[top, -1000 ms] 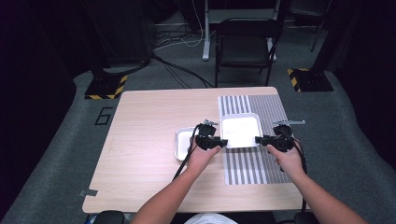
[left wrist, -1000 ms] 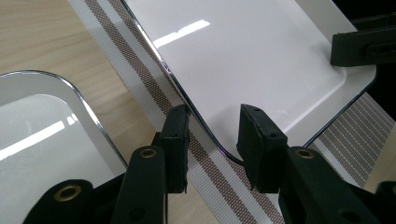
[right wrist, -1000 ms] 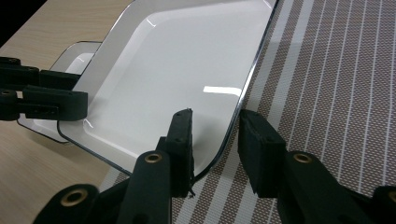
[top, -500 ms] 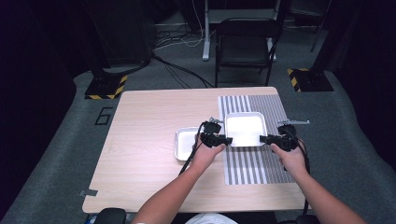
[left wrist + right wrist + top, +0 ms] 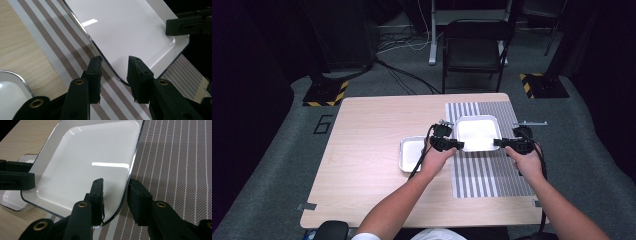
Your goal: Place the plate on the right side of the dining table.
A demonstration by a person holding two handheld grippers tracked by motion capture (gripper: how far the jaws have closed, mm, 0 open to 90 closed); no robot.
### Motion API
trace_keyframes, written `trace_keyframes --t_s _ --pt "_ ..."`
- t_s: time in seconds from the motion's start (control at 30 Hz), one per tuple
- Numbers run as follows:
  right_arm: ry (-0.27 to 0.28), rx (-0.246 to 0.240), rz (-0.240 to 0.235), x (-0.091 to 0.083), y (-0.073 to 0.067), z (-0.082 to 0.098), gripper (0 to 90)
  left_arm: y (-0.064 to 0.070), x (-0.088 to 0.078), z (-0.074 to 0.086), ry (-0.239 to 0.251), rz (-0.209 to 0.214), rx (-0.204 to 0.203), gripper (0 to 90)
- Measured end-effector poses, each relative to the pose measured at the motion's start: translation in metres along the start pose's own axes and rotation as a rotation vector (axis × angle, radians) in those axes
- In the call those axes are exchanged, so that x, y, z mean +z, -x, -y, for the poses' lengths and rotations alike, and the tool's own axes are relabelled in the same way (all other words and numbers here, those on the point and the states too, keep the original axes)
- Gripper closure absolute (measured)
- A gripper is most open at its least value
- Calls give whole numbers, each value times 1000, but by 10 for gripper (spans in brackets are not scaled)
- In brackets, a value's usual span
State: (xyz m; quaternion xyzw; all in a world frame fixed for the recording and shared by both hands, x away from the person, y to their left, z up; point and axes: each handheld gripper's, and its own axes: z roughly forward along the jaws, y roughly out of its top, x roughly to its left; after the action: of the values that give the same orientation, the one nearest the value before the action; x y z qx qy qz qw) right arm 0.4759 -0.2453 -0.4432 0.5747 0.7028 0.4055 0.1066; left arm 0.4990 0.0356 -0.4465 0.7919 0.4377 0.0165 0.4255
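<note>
Gripping the white tray (image 5: 477, 132) from both sides, the two grippers hold it over the striped mat (image 5: 484, 170) at the far right part of the table (image 5: 367, 150). Only one piece of writing is readable: a large "6" (image 5: 323, 123) marked on the grey floor just off the table's left edge.

Left gripper (image 5: 451, 144) points right, its hand (image 5: 434, 159) behind it with the forearm running up from the lower edge; in the left gripper view its jaws straddle the tray's near corner rim (image 5: 117, 75), one jaw under it on the mat side, one above. Right gripper (image 5: 504, 143) points left, hand (image 5: 526, 162) curled around its body; its jaws clamp the opposite rim (image 5: 117, 208), one pad on the tray's inner face. A smaller metal tray (image 5: 412, 152) sits on the bare wood just left of the mat.
</note>
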Motion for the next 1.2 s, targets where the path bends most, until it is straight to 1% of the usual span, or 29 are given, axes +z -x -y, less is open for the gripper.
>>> trace_keyframes --t_s 0.03,0.1,0.13,0.23,0.33,0.43,0.47,0.5,0.57,0.63,0.7,1.03,1.07,1.2 --pt "-3 3 6 1 2 0 661 0 2 -1 1 0 -4 641" --pt "-5 7 11 2 3 0 661 0 3 -2 3 -3 -1 641" --pt "-7 12 11 3 4 -1 662 0 4 -2 1 -1 -7 641" --pt "1 15 21 4 7 -1 665 0 7 -2 -4 -2 3 641" --pt "5 13 25 4 9 -2 666 2 11 -3 1 -9 11 641" --pt "-1 21 38 5 10 -2 665 3 14 -3 4 -7 6 641" --pt "-1 14 38 5 11 -2 665 3 15 -3 -4 -5 8 641" --pt "-2 19 43 5 12 -1 665 3 17 -3 -1 -5 5 641" --pt "-3 15 47 4 14 -1 666 4 19 -3 -9 -1 5 641" --pt "-1 15 55 4 15 -1 666 5 21 -3 -10 2 8 641" --pt "7 4 61 3 18 -1 666 6 23 -3 -8 4 7 641" --pt "-2 14 76 5 26 3 664 8 33 -3 -16 19 8 647" --pt "2 6 77 5 27 4 664 8 34 -3 -11 20 6 647" --pt "4 2 91 6 29 5 664 9 38 -3 -14 21 6 649"
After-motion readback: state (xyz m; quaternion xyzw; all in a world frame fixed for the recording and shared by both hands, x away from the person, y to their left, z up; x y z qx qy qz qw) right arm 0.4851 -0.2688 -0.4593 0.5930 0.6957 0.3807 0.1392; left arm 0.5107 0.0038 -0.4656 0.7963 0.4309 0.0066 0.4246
